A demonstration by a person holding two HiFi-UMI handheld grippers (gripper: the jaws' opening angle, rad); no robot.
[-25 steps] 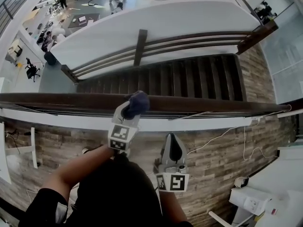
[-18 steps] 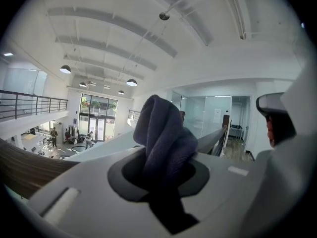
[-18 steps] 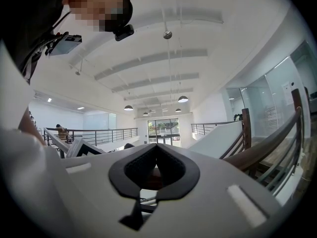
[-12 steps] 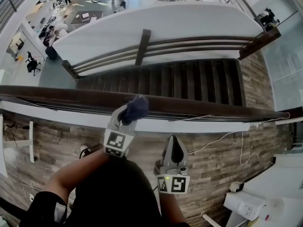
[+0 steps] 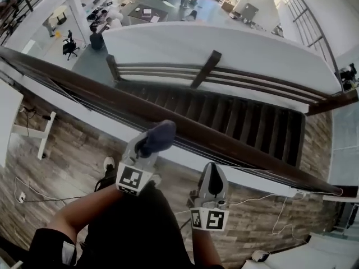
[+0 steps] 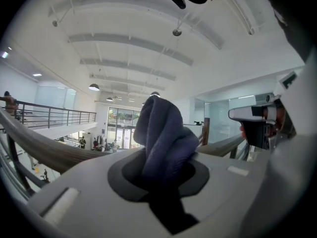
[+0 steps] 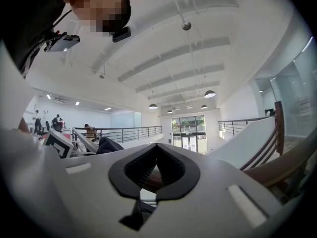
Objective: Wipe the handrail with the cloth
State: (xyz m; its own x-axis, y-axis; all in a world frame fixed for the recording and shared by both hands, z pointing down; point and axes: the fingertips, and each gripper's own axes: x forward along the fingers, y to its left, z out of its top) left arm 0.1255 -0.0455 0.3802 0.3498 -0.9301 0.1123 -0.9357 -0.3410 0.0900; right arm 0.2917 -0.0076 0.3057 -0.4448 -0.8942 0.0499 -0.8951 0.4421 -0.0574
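Note:
A dark wooden handrail (image 5: 241,150) runs diagonally from upper left to lower right in the head view. My left gripper (image 5: 150,142) is shut on a dark blue cloth (image 5: 157,135), which bunches out past the jaws and overlaps the rail's near edge; contact cannot be told. In the left gripper view the cloth (image 6: 163,135) stands up between the jaws, with the handrail (image 6: 47,155) behind it. My right gripper (image 5: 212,168) is shut and empty, just short of the rail over the wood floor. In the right gripper view the handrail (image 7: 285,165) crosses at the right.
Beyond the rail a dark staircase (image 5: 247,119) drops away, with a second railing and a white wall (image 5: 224,46) on its far side. A hall with desks and people (image 5: 101,35) lies far below. A white cable (image 5: 263,198) trails on the plank floor (image 5: 61,150).
The head view has swung, so the rail now runs diagonally instead of level. The left gripper with the cloth sits further left along the rail. The right gripper stays shut beside it.

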